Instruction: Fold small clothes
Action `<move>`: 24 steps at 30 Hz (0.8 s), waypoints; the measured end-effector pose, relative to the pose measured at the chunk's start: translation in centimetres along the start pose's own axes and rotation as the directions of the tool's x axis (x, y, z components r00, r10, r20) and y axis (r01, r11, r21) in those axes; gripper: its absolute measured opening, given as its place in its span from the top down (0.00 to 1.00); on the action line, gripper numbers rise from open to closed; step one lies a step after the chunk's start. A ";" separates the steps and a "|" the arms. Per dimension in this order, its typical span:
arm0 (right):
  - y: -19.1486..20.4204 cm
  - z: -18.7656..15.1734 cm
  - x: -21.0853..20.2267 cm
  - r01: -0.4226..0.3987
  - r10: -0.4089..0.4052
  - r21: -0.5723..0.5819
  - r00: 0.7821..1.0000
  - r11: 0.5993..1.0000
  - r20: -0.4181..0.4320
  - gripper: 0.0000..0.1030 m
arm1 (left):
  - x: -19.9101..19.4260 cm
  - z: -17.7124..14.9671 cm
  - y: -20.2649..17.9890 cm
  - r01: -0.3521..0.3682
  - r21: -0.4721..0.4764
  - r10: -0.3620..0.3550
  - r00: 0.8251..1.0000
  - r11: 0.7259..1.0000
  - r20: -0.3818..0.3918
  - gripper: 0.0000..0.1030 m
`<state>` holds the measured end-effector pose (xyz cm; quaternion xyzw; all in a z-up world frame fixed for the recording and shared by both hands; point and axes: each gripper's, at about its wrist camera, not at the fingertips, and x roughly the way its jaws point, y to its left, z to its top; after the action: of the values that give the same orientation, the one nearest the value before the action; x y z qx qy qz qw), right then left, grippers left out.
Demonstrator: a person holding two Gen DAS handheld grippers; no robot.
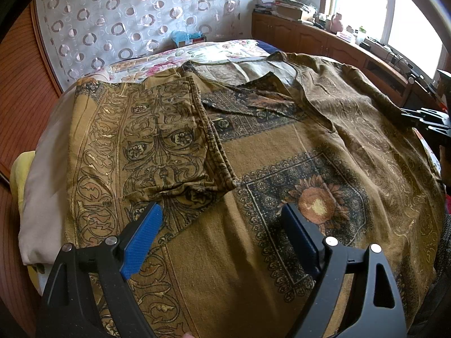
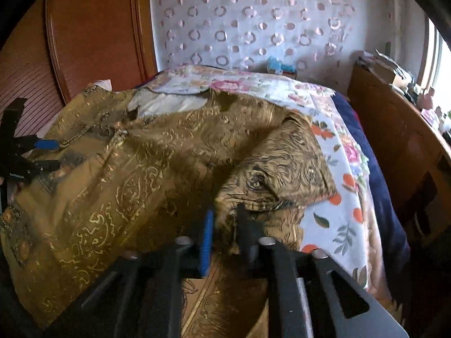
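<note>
Nearest to us, the left gripper [image 1: 222, 219] hangs with its jaws spread wide and nothing between them, just above the ochre printed garment [image 1: 253, 169] that lies spread across the bed. Our right gripper [image 2: 224, 225] sits at the garment's right sleeve [image 2: 282, 169]; its jaws stand narrow with a bit of sleeve edge between them, but the picture is blurred and we cannot tell whether the pads press on the cloth.

Just beyond the left gripper, the left sleeve [image 1: 169, 140] is already folded inward onto the body, its cuff near the blue pad. Past it the sunflower panel [image 1: 318, 205] and the neckline [image 1: 253, 70] lie mostly flat. The right sleeve, by contrast, is humped and rumpled, partly off the body and onto the floral bedsheet [image 2: 338, 211].

We judge the risks thus: if the right pinch is shallow, the thin fabric could slip out mid-fold and the sleeve drop crooked. Dragging it across could also ruck up the body beneath, or pull the loose sheet along. With the left jaws empty, nothing pins the garment, so the folded left sleeve may shift.

Farther off stand the circle-patterned curtain [image 1: 126, 22] and a cluttered wooden cabinet [image 1: 310, 36] under the window. We find no readable brand, label or writing anywhere.
</note>
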<state>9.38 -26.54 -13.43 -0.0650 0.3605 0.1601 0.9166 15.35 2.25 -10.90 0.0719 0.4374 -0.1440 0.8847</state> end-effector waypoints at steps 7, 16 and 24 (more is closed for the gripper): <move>-2.5 1.5 -2.7 -0.039 0.033 0.067 0.995 0.997 0.091 0.51 | -0.1 -0.1 0.0 0.003 -0.003 -0.003 1.000 1.000 -0.001 0.14; -8.0 2.2 0.3 0.056 -0.066 0.196 0.997 0.979 0.048 0.51 | -1.8 -0.4 -0.4 -0.022 0.004 0.022 0.997 1.000 0.072 0.14; -9.1 3.6 6.1 0.067 -0.047 0.207 0.994 0.976 -0.098 0.55 | -5.6 -0.6 -2.4 0.021 0.015 -0.023 0.983 1.000 0.184 0.14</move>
<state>18.99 -32.77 -14.97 0.0146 0.4156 0.0914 0.9048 10.89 1.16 -6.86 0.0590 0.3534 -0.1625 0.9193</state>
